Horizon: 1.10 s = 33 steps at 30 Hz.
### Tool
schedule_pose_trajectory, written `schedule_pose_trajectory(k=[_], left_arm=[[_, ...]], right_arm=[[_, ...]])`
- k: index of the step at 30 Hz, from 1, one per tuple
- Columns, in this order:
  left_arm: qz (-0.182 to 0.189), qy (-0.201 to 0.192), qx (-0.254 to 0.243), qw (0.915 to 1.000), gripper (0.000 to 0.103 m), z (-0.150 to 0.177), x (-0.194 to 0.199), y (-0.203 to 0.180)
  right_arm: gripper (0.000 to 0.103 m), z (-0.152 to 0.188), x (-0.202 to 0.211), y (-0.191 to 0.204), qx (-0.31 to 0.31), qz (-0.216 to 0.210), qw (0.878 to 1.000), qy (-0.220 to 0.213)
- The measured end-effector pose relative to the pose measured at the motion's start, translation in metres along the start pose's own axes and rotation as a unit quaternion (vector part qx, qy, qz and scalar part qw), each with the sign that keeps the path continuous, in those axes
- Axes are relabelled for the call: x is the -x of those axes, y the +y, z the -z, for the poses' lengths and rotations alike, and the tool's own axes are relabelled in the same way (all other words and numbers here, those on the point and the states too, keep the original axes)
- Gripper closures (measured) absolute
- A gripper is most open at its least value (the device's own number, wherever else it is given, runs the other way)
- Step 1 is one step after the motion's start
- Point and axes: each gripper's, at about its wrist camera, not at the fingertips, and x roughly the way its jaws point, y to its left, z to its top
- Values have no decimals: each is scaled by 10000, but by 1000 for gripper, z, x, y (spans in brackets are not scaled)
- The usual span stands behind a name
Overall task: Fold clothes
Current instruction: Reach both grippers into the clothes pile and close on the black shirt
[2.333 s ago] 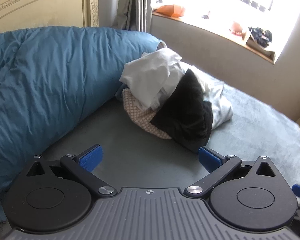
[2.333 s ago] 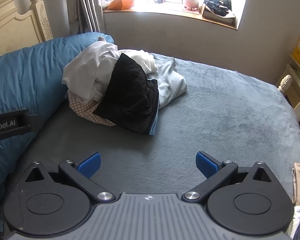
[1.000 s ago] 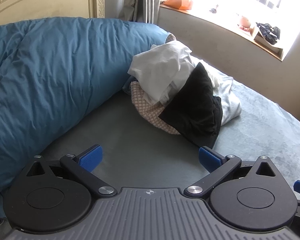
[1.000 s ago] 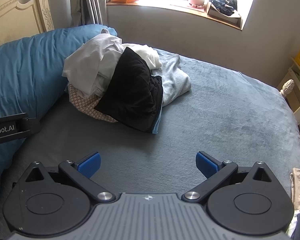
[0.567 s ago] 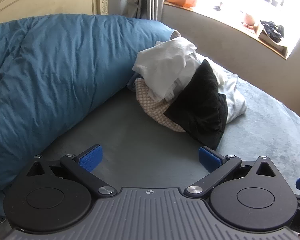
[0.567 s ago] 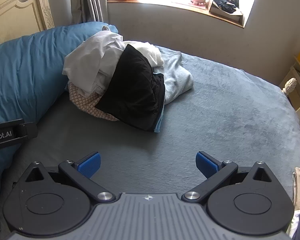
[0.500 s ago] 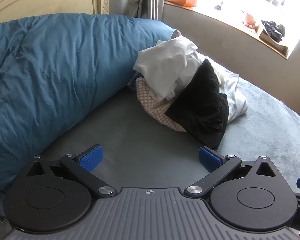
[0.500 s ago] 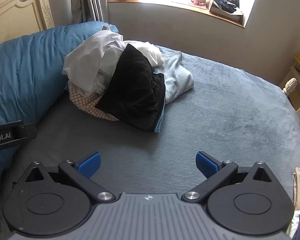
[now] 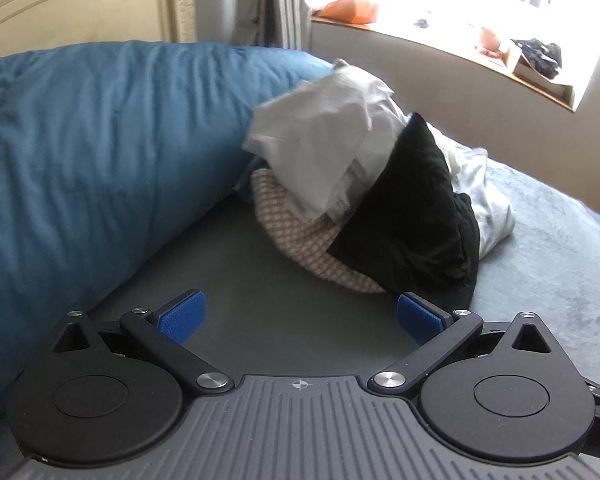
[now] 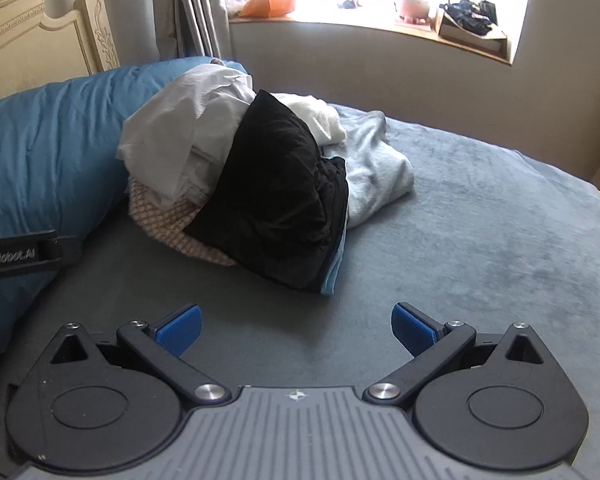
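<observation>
We hold both tools short of the clothes pile (image 10: 236, 184), which sits heaped on the grey bed cover (image 10: 480, 240), leaning against the blue duvet (image 9: 100, 152); left gripper (image 9: 299, 316) spread wide, nothing between its pads; right gripper (image 10: 296, 326) likewise released and empty.

Black garment (image 10: 276, 204) drapes over the front of the heap, on top of a checked piece (image 9: 300, 236) and a white one (image 9: 320, 136); pale grey item (image 10: 376, 176) lies behind, toward the window.

Risks as we judge them: pinching the black edge may catch the pale blue layer (image 10: 334, 268) peeking from under it, so two pieces lift together; a sideways tug could topple the white pieces onto the duvet; the layers overlap, so hems and corners are hard to tell; the left view is blurred, so aim there is uncertain.
</observation>
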Motion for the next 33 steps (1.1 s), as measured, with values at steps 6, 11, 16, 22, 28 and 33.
schedule_pose_trajectory(k=[6,11,16,22,28,33], left_arm=[[326,-346,-601,9971,0,24,-69,-12],[486,-620,-1154,9902,1,40,-116,-20],[733,-855,-1429,9833,4,34,-149,-24],[868,-896,-1523,9804,22,15,-193,-29],[922,-547,-1502,9828,49,8,-225,-35],[895,-442,-1544,9830,88,7,-229,-39]], right_arm=[[0,17,-71,-14,318,26,9991,-279],[2,24,-130,-11,907,19,9936,-668],[12,21,-183,5,1471,-49,9862,-762],[23,11,-237,23,1540,-105,9858,-660],[33,12,-273,19,1156,228,9928,-211],[82,8,-274,14,845,362,9956,-152]])
